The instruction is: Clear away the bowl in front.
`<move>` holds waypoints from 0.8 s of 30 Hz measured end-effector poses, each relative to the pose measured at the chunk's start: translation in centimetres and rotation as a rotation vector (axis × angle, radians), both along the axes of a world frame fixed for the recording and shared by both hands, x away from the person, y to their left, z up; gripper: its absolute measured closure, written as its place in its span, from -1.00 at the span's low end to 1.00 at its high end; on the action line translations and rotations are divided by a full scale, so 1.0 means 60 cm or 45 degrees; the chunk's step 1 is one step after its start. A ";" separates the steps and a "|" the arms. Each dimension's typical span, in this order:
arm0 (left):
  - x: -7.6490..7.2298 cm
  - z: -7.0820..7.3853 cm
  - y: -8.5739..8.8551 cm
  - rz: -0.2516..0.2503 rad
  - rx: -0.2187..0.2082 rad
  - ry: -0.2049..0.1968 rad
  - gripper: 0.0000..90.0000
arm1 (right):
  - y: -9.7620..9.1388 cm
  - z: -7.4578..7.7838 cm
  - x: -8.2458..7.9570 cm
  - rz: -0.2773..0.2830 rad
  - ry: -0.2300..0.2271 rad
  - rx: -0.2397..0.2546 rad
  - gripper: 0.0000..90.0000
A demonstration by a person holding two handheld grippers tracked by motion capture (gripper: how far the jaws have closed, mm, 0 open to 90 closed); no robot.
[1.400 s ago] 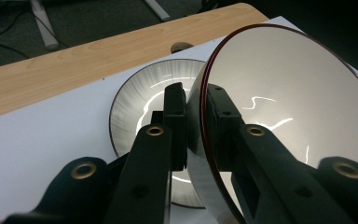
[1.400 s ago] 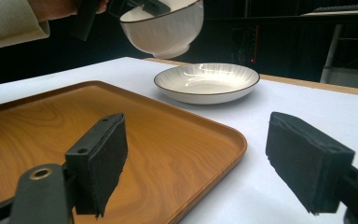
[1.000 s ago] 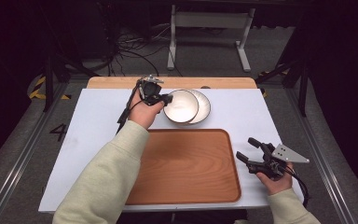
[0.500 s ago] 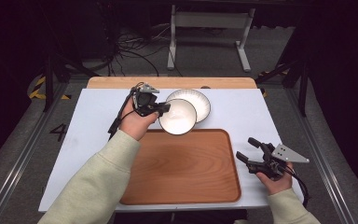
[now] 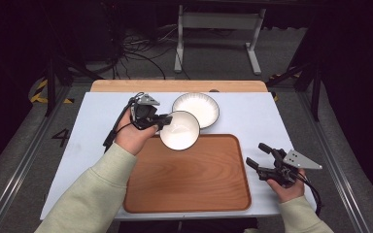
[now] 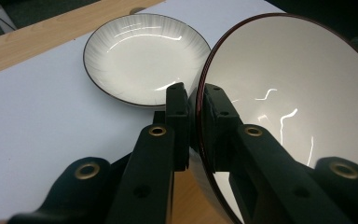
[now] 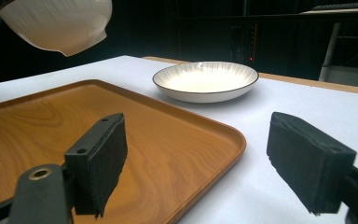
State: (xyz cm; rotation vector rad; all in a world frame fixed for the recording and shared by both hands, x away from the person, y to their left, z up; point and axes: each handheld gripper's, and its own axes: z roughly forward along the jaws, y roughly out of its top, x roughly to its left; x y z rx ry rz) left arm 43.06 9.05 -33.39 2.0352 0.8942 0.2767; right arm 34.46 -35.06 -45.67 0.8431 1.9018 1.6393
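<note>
My left gripper [image 5: 162, 120] is shut on the rim of a white bowl [image 5: 179, 130] with a dark edge, one pad inside and one outside [image 6: 195, 100]. The bowl [image 6: 279, 88] hangs tilted in the air above the far edge of the wooden tray [image 5: 189, 179]. Behind it a white ribbed plate [image 5: 201, 104] lies on the table [image 6: 140, 56]. My right gripper [image 5: 255, 154] rests beside the tray's right edge, open with nothing between its pads [image 7: 200, 158]. From there the bowl [image 7: 60, 21] shows high at the left, the plate [image 7: 205, 79] beyond the tray [image 7: 74, 135].
The white tabletop [image 5: 92, 131] has a wooden strip [image 5: 175, 86] along its far edge. Beyond it are a metal stand [image 5: 218, 29] and cables on the floor [image 5: 131, 58]. A cable trails from each gripper.
The left gripper has carried the bowl off the plate, toward the person and slightly left, to the tray's far edge. The right gripper has stayed in place.
</note>
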 end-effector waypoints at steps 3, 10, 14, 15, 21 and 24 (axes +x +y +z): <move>-0.004 0.000 0.002 -0.010 0.003 0.001 0.85 | 0.000 0.000 0.000 -0.002 0.002 0.002 -0.54; -0.016 -0.037 -0.005 -0.048 0.067 0.076 0.86 | 0.000 0.000 0.000 0.002 0.000 0.001 -0.54; -0.023 -0.083 -0.016 -0.078 0.119 0.158 0.86 | 0.000 0.000 0.000 0.001 0.000 0.001 -0.54; -0.023 -0.083 -0.016 -0.078 0.119 0.158 0.86 | 0.000 0.000 0.000 0.001 0.000 0.001 -0.54; -0.029 -0.120 -0.018 -0.090 0.182 0.200 0.87 | 0.000 0.000 0.000 0.001 0.003 0.000 -0.54; -0.032 -0.122 -0.018 -0.082 0.189 0.186 0.88 | 0.001 0.000 0.000 0.003 0.005 -0.006 -0.54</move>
